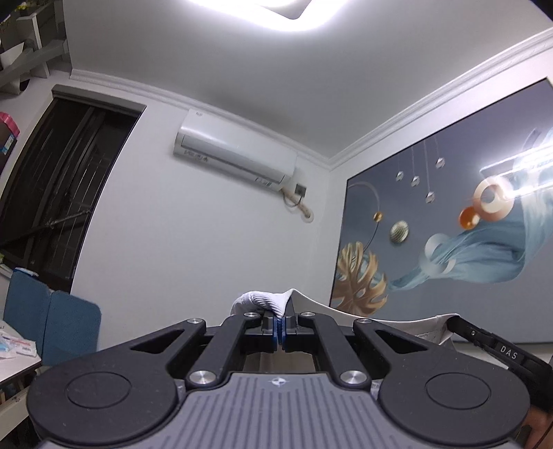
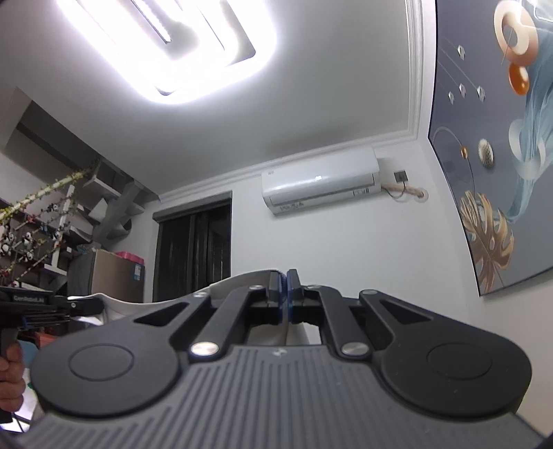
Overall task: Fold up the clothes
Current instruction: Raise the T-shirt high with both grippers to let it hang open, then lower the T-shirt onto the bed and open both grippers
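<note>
One white, soft cloth garment (image 1: 273, 301) is held up below the white wall-mounted air conditioner (image 1: 235, 152), stretched between two black two-finger grippers. The left gripper (image 1: 280, 326) is pinched on its ribbed edge; the right gripper (image 2: 286, 298) is pinched on the other edge. The upper hem is seen sagging between both. Open room is seen above, toward one ceiling light (image 2: 159, 48).

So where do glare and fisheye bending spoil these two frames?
Left wrist: the ceiling light blows out at the top edge, its reflection streaks the wall picture, and the cornice bows. Right wrist: the ceiling light washes out the upper left, and the wall picture curves.
</note>
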{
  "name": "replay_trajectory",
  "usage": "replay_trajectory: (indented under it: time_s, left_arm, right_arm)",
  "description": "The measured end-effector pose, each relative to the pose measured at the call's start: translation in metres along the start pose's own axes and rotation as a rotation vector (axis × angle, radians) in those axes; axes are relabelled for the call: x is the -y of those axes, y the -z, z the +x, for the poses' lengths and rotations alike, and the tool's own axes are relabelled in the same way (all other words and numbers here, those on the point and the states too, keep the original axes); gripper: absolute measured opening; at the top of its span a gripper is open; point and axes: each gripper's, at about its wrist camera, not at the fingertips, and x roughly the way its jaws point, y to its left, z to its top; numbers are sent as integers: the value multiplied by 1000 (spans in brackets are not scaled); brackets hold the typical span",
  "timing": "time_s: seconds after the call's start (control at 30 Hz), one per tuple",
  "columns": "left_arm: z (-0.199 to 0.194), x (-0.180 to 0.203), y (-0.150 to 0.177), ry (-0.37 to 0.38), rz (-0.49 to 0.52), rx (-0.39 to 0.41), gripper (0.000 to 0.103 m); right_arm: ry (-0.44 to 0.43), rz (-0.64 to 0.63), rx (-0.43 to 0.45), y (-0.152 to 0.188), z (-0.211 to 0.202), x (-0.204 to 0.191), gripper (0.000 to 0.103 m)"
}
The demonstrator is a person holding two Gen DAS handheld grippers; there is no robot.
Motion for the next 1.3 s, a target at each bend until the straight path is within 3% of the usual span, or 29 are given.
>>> replay_trajectory:
  time_s: [0.23,0.53,0.7,0.83,0.97,1.1,1.17,1.2,1.23,1.27,1.3]
  left_arm:
    - [85,-65,86,-80,-29,-116,2]
    - [264,-194,241,-246,-69,-292,2]
    - [370,-279,365,-333,-77,-352,2]
    - [436,-353,487,-390,-130,-467,2]
    - [478,-412,604,-419,-118,-567,2]
    - [499,-453,686,-420,-139,-633,4]
    - [506,-466,713,-406,-164,-658,7]
    - [507,-471,721,-397,-179,-670,16]
    - [508,-474,723,-398,-188,-686,35]
    - [509,-477,725,-398,-196,-702,47]
    - [510,-479,726,-400,-201,-716,68]
  right_arm:
    - [55,20,-159,94,67,33,6]
    - [135,21,-363,285,198,86,6]
    - [174,2,-450,419,276,112,6]
    - [191,7,-570,549,328,139,6]
    - [215,65,-689,667,352,161,6]
    - [207,155,-770,751,361,182,7]
    - [198,206,-802,772,361,191,9]
    - [193,213,-810,771,360,190,12]
    - [187,220,-818,770,359,190,21]
    - [182,227,-826,769,357,190,32]
    - [177,234,-834,768,356,189,59]
